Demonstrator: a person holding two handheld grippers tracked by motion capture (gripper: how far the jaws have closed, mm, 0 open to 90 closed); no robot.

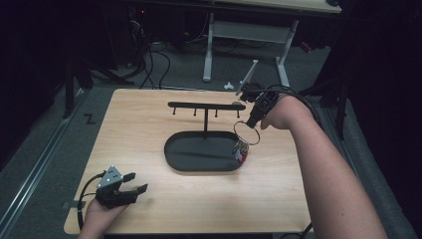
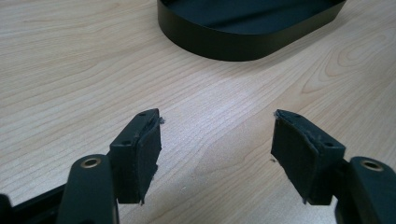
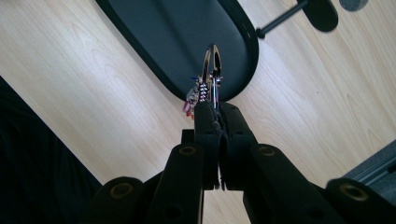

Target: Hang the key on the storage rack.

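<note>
The high view looks forward and down from above the person's side, taking in the whole wooden surface (image 1: 149, 124). The left gripper view sits low and close, facing level across the wood toward the black oval tray (image 2: 243, 44). The right gripper view looks steeply down onto that same tray (image 3: 177, 42), which all three views share.

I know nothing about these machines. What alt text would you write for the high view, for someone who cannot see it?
Seen from above, the right gripper holds a ring bracelet with small charms over the right end of a black oval tray with a hook stand on a wooden table. The left gripper rests open near the table's front left corner.
</note>
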